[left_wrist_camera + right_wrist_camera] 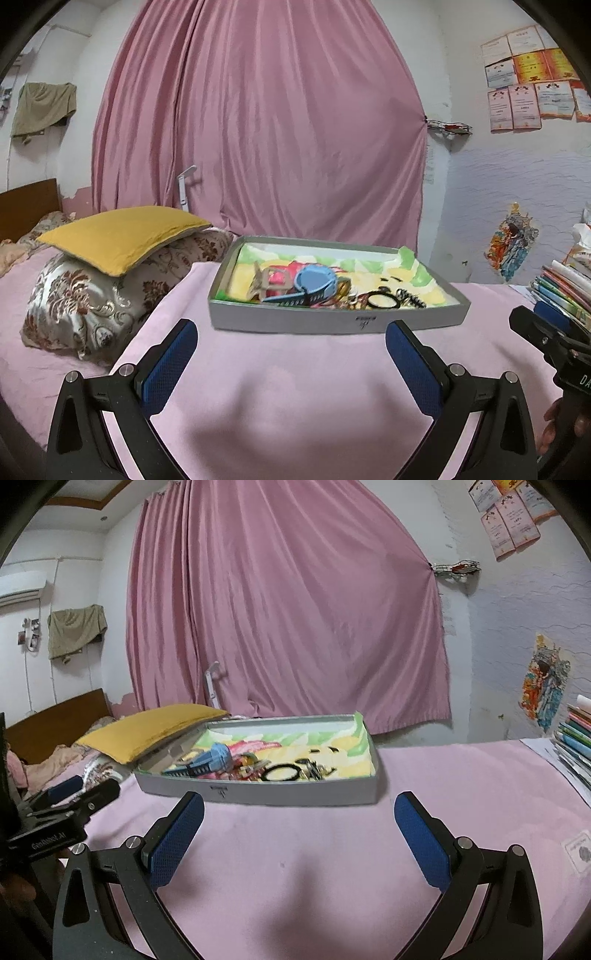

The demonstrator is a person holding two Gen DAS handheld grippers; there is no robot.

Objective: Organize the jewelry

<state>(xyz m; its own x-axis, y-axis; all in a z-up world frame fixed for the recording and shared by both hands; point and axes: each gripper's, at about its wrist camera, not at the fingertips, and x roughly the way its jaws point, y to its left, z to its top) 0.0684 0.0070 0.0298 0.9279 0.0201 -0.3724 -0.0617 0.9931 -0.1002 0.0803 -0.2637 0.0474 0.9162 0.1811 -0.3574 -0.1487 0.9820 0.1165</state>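
A: What does the left wrist view show?
B: The left gripper [291, 347] hangs low in the frame, its blue fingers [170, 363] spread wide and holding nothing. Above them, centre frame, a grey tray [332, 322] sits on the pink counter [295, 387], holding a blue watch [314, 282], a black ring [382, 300] and other jumbled jewelry. A yellow pillow [122, 236] lies at left.

A: And the right wrist view?
B: The right gripper [299, 825] is likewise wide and empty at the bottom. The tray [295, 794] lies just above its fingers [421, 838], centre frame. Books [576, 738] are stacked at the right edge.
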